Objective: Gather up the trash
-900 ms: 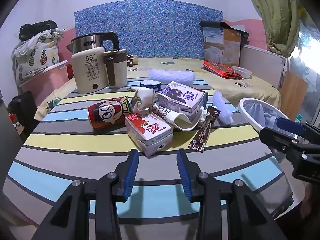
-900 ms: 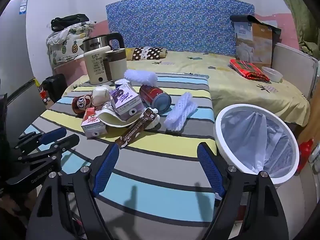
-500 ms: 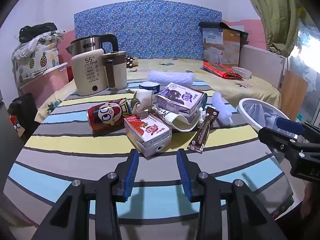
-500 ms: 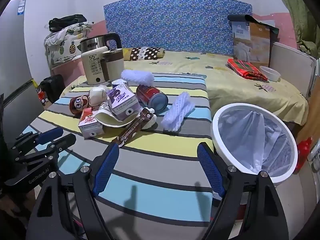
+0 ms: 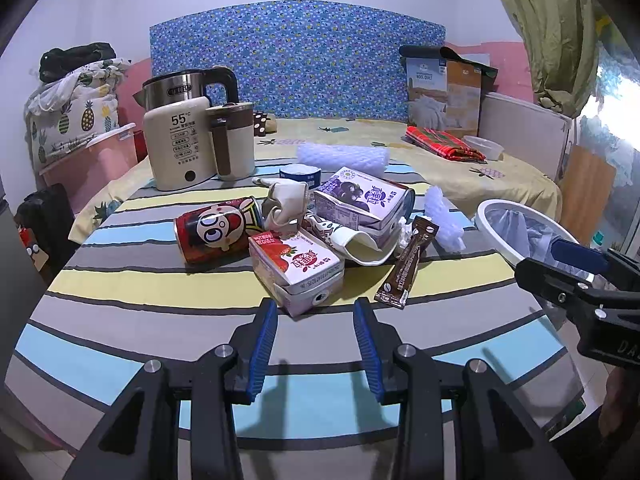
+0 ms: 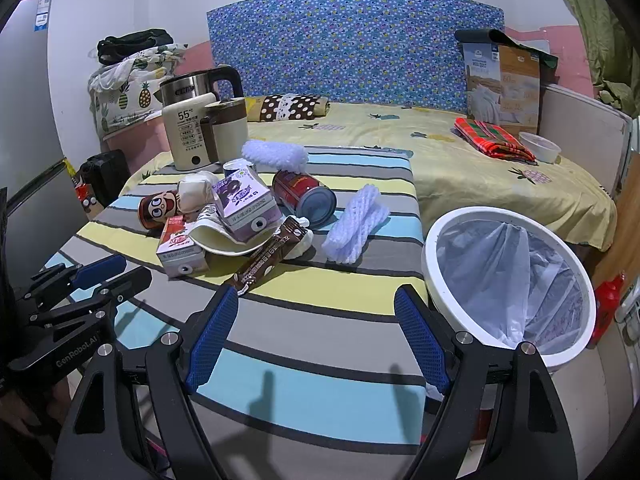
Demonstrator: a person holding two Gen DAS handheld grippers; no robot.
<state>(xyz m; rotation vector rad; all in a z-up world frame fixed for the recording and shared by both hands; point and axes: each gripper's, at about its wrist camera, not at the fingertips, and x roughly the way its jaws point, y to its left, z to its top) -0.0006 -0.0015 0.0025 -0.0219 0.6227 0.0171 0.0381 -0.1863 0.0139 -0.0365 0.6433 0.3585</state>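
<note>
— Where's the trash?

— Heaped mid-bench [image 5: 120, 320]: red carton [image 5: 296, 268] nearest my left gripper [image 5: 316, 312], purple carton [image 5: 360, 204] behind it, cartoon can [image 5: 218, 232] to the left, brown sachet [image 5: 406, 268] to the right, foam net [image 6: 354, 220] near the bin [image 6: 448, 304].

— And your jaws?

— Left jaws are spread, empty, just short of the red carton. My right gripper [image 6: 316, 312] has its jaws spread wider, also empty, with the lined bin at the bench's right edge.
</note>
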